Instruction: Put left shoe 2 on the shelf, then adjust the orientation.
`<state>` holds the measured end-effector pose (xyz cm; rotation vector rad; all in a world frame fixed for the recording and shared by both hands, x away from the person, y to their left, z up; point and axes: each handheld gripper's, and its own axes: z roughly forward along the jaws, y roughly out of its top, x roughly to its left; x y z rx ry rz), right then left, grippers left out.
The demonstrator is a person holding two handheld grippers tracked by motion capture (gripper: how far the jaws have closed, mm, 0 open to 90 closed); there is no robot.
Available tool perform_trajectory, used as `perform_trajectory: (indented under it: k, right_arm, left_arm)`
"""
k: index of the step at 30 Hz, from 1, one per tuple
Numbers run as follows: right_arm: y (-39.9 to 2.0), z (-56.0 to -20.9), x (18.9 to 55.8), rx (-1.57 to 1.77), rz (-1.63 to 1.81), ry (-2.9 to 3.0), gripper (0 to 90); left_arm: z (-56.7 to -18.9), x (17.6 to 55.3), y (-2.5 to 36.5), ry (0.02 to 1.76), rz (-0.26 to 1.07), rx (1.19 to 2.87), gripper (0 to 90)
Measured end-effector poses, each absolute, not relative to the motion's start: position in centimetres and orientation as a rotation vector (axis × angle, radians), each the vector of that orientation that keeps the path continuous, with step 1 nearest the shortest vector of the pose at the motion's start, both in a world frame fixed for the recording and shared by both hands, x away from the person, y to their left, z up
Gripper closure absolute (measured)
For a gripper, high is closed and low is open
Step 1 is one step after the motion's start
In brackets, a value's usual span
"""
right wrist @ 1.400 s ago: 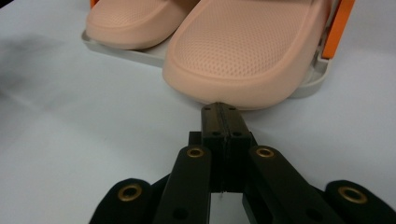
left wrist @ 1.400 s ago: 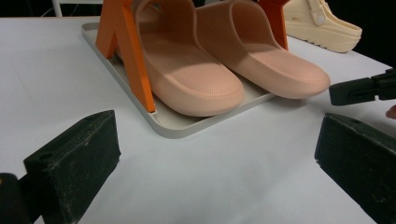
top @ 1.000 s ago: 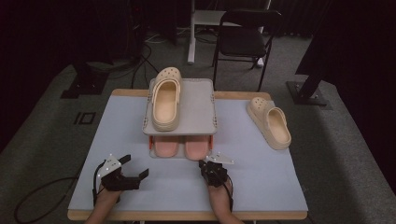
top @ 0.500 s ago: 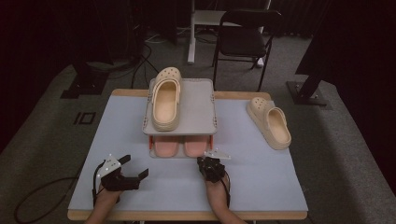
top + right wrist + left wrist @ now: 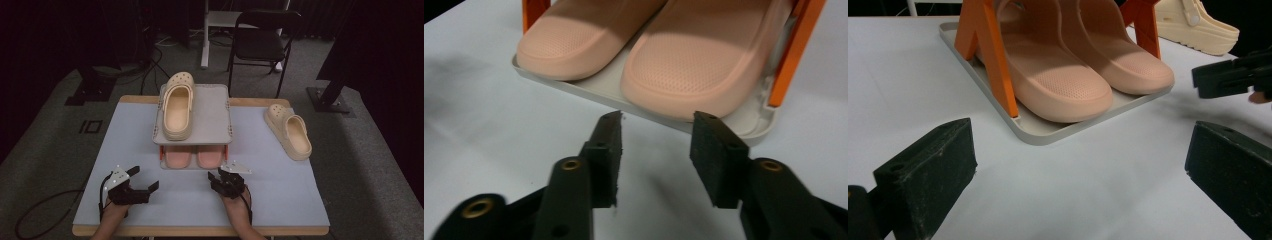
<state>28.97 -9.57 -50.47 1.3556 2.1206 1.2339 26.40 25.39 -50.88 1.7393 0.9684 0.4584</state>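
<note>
Right gripper (image 5: pixel 655 152): fingers parted, nothing between, having just been opening; right-hand pink slipper (image 5: pixel 704 70) just ahead of the fingertips, on the rack's lower tray (image 5: pixel 594 90).
Left gripper (image 5: pixel 1083 175): fingers wide, empty, low over the counter (image 5: pixel 125 145).
Advice: approach level, straddle the toe, close squarely, avoid the orange post (image 5: pixel 794 50).

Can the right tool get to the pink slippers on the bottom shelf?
Probably yes. The right tool sits just in front of the pink slippers, jaws apart with nothing between them, having just been opening. Only bare table lies between. The top shelf overhangs, so it would likely go in low.
</note>
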Motion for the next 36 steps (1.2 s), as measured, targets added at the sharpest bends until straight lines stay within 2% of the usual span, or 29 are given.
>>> perform_trajectory:
  k: [2, 3, 5, 6, 11, 16, 24, 36]
  right_arm:
    - [-9.9, -50.2, 28.8, 1.341, 1.239, 2.142, 47.1]
    - [-10.4, -49.8, 28.6, 1.322, 1.242, 2.142, 41.9]
    - [-10.6, -49.7, 28.4, 1.313, 1.240, 2.144, 41.5]
    - [-11.2, -49.4, 28.1, 1.296, 1.244, 2.147, 37.7]
    - [-12.6, -48.9, 27.8, 1.289, 1.255, 2.141, 35.8]
    - [-14.6, -48.4, 27.8, 1.303, 1.279, 2.127, 29.4]
    - [-17.8, -47.8, 28.4, 1.312, 1.301, 2.053, 29.1]
    - [-23.0, -46.9, 31.5, 1.398, 1.250, 1.912, 27.7]
  left_arm:
    - [-50.9, 26.4, 25.4, 0.971, 0.460, 1.737, 0.1]
    - [-50.9, 26.4, 25.5, 0.975, 0.459, 1.735, 0.1]
    - [-50.9, 26.4, 25.6, 0.978, 0.458, 1.730, 0.1]
    - [-50.9, 26.4, 25.6, 0.980, 0.459, 1.731, 0.1]
    - [-50.9, 26.2, 25.6, 0.983, 0.458, 1.728, 0.1]
    - [-50.9, 26.2, 25.5, 0.981, 0.462, 1.730, 0.1]
    - [-51.0, 26.1, 25.6, 0.983, 0.460, 1.730, 0.1]
    - [-51.0, 26.0, 25.6, 0.985, 0.458, 1.731, 0.1]
